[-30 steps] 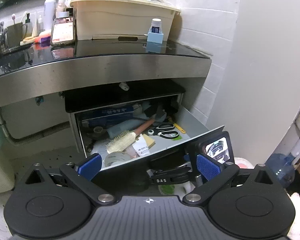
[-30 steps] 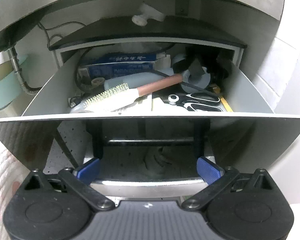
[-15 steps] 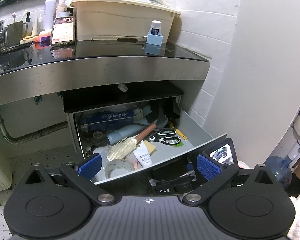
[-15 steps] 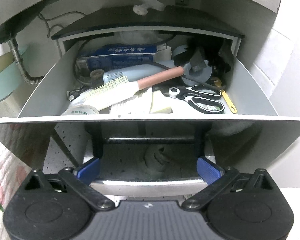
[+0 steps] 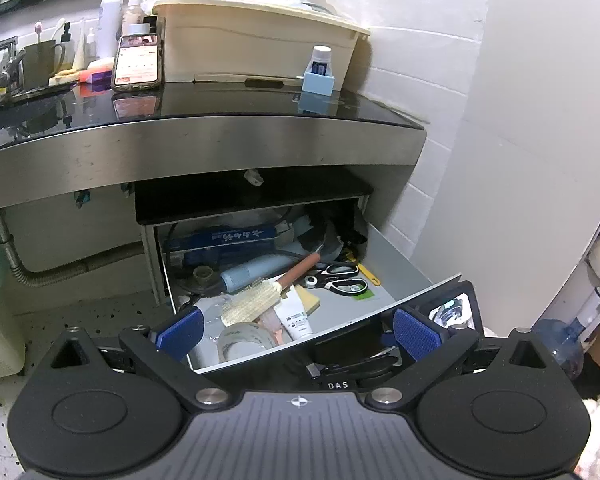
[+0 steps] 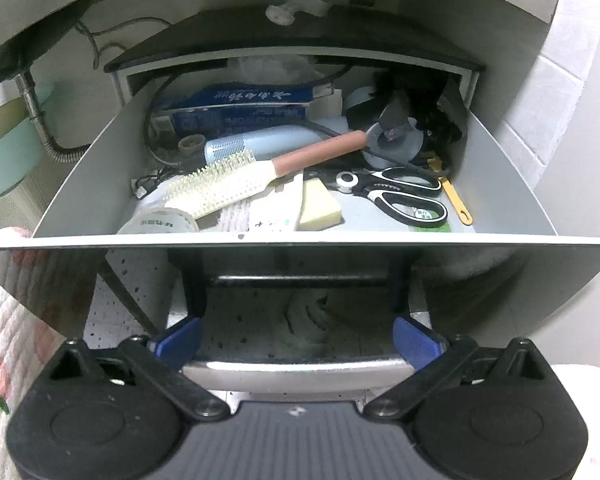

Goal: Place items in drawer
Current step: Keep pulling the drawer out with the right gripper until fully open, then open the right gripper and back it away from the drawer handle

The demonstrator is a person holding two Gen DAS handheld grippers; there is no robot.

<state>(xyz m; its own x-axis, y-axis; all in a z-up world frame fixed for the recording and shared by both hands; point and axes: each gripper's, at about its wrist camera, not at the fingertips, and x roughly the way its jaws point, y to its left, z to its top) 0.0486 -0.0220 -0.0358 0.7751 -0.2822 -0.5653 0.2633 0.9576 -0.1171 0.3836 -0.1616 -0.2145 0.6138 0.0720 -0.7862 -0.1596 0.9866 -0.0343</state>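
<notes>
Drawer (image 6: 500,184) pulled out under dark counter (image 5: 228,104), full of stuff. Hairbrush (image 6: 224,184) lies on top, scissors (image 6: 400,194) beside it on right (yellow stick next to them). Tape roll (image 5: 246,338) near front. Left gripper (image 5: 298,326) wide apart, empty, above drawer front. Right gripper (image 6: 298,338) wide apart, empty, low before drawer handle (image 6: 296,372).

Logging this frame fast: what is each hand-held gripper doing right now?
Left hand-held gripper: open, holding nothing.
Right hand-held gripper: open, straddling the drawer handle, not clamped.
</notes>
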